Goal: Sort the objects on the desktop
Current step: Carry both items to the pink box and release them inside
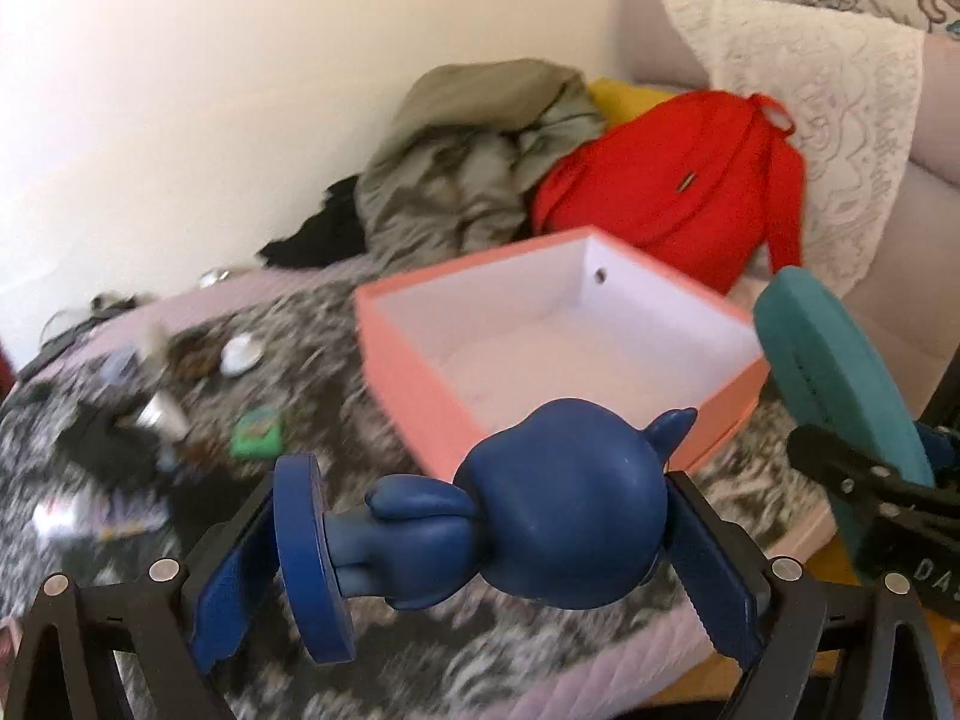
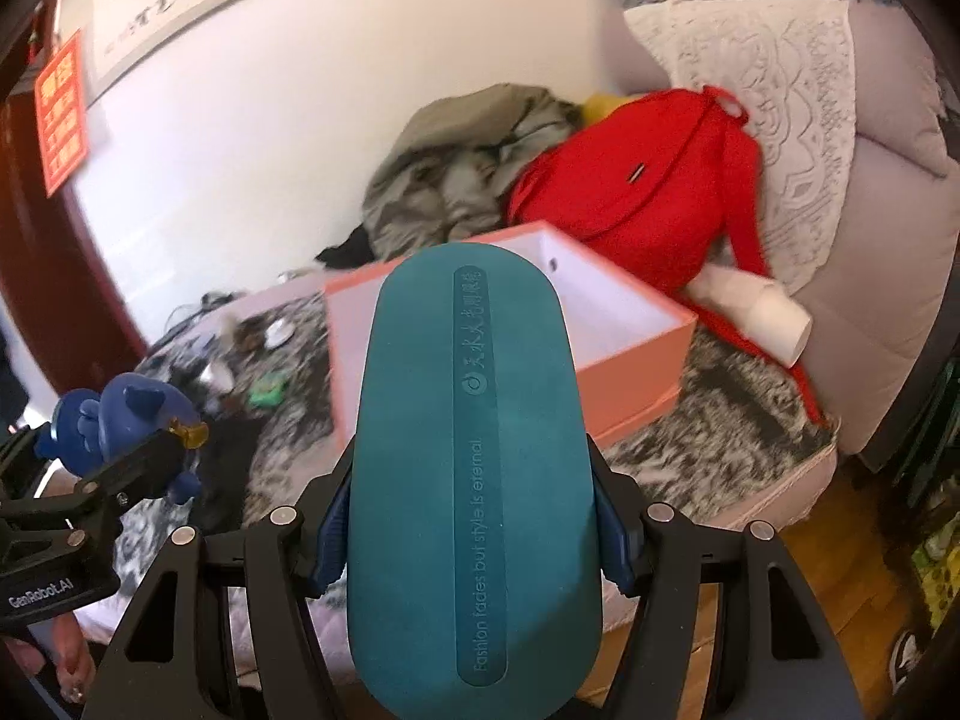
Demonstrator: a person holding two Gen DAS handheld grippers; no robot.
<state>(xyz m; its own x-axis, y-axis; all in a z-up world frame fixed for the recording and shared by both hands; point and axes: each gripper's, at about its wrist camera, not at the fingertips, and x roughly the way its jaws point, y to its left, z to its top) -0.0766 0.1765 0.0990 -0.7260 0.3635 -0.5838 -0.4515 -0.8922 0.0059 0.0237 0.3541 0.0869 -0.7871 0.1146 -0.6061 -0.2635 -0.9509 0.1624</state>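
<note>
My left gripper (image 1: 474, 540) is shut on a dark blue figurine (image 1: 540, 516) lying sideways between the fingers, its round base to the left. It hangs in front of an open salmon-pink box (image 1: 420, 372) with a white inside. My right gripper (image 2: 474, 516) is shut on a teal oval glasses case (image 2: 474, 480), held lengthwise, also in front of the pink box (image 2: 636, 384). The case shows at the right edge of the left wrist view (image 1: 840, 372). The figurine and left gripper show at the left of the right wrist view (image 2: 126, 420).
The box sits on a grey patterned cover (image 1: 312, 372) over a low surface. Small clutter lies left of it, including a green item (image 1: 258, 432) and a white disc (image 1: 240, 354). Behind are an olive jacket (image 1: 468, 162), a red backpack (image 1: 678, 180), a white roll (image 2: 756, 306) and pillows (image 1: 840, 108).
</note>
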